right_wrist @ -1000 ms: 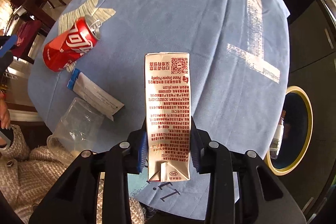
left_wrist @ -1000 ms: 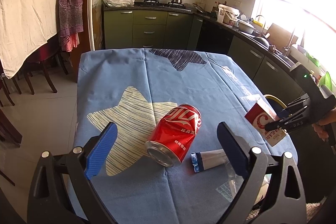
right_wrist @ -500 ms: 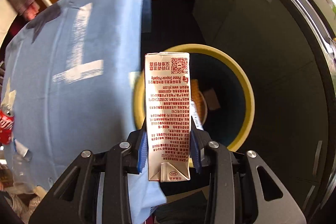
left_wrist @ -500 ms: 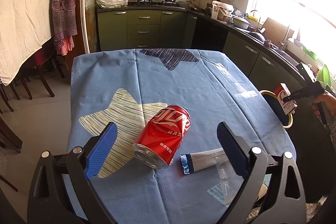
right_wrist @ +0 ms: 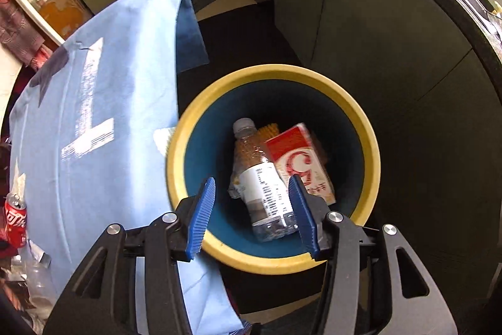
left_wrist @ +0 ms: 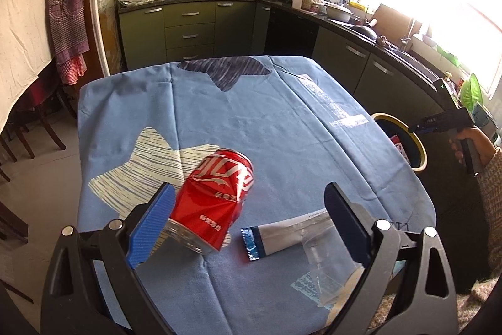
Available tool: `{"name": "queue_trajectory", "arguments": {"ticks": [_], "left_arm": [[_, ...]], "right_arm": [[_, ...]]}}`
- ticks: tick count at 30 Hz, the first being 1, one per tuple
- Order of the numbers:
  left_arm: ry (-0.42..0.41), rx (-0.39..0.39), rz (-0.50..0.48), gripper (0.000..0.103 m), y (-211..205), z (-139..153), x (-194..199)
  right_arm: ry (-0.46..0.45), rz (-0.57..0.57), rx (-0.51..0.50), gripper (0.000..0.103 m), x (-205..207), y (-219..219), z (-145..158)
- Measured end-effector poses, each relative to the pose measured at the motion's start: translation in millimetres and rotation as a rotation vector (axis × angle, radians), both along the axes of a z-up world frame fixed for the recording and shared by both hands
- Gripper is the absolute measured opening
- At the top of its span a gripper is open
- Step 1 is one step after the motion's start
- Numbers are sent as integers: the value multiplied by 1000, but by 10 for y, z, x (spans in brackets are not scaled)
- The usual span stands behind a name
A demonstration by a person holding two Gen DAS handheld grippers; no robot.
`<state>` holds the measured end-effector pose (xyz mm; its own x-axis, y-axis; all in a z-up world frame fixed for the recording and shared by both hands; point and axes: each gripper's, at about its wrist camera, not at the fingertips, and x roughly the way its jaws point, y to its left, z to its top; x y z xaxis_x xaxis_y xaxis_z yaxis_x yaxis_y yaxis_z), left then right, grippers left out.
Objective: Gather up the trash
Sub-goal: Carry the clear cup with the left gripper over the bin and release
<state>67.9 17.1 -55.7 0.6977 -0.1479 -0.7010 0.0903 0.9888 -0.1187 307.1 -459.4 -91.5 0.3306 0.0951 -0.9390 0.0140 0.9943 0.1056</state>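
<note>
Right gripper [right_wrist: 252, 212]: jaws spread, nothing held, positioned above the bin [right_wrist: 367, 127]. Inside the bin, the carton [right_wrist: 298, 159] lies at 3 o'clock of the bottle [right_wrist: 260, 181], touching it.

Left gripper [left_wrist: 248, 222]: jaws spread wide, nothing held, low over the tablecloth [left_wrist: 251, 121]. The can [left_wrist: 216, 200] lies on its side between the fingers, just beside the left pad [left_wrist: 152, 225]. The wrapper [left_wrist: 282, 236] lies at 4 o'clock of the can, with the clear cup [left_wrist: 326, 275] at its 5 o'clock.
</note>
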Motion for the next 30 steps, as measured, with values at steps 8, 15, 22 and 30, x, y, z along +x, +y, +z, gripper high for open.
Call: {"name": "queue_trajectory", "arguments": {"ticks": [8, 15, 22, 30], "left_arm": [[63, -21, -147, 91, -304, -24, -179], [-21, 183, -243, 91, -593, -76, -686], [-33, 276, -264, 87, -755, -362, -773], [36, 278, -261, 58, -814, -752, -598]], "right_arm": [[-20, 119, 33, 53, -431, 489, 103], [-55, 195, 74, 56, -524, 785, 219], [-73, 230, 85, 56, -658, 874, 328], [-84, 227, 97, 56, -850, 788, 420]]}}
